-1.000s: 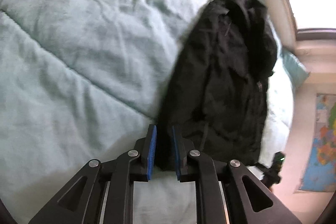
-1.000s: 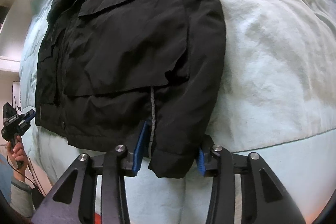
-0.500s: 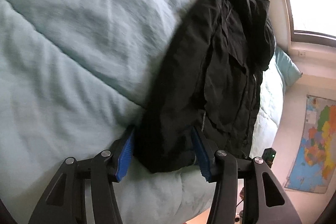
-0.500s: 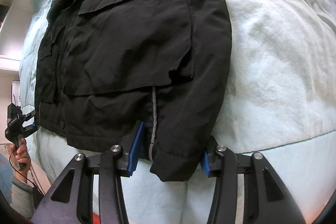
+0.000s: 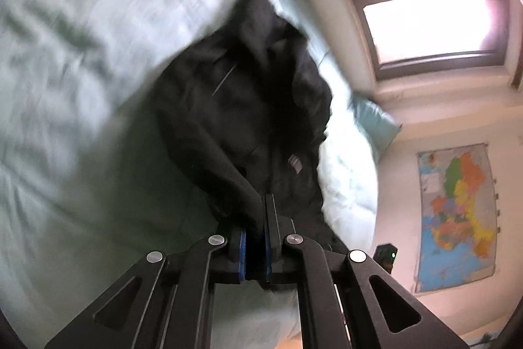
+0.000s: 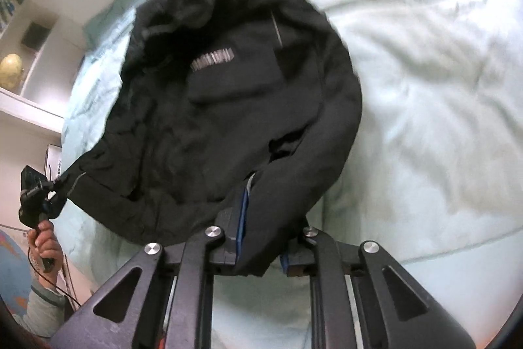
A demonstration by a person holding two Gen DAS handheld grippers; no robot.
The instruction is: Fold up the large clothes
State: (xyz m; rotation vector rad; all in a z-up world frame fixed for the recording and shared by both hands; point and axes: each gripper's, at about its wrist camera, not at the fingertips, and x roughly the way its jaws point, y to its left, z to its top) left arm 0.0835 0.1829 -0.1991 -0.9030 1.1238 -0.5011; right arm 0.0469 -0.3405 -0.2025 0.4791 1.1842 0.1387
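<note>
Black jacket (image 6: 235, 107) between both grippers' jaws

Black hooded jacket (image 6: 235, 107): lifted off the pale green duvet (image 6: 425, 87), hood uppermost, blurred white lettering across the chest. Right gripper (image 6: 261, 237): blue-padded jaws clamped on the cuff end of one sleeve. Left gripper (image 6: 49, 195): at far left, held in a hand (image 6: 44, 242), gripping the jacket's opposite lower corner; jaw detail too small to read. White shelf (image 6: 29, 110) with a yellowish round object (image 6: 11, 69) behind.
</note>
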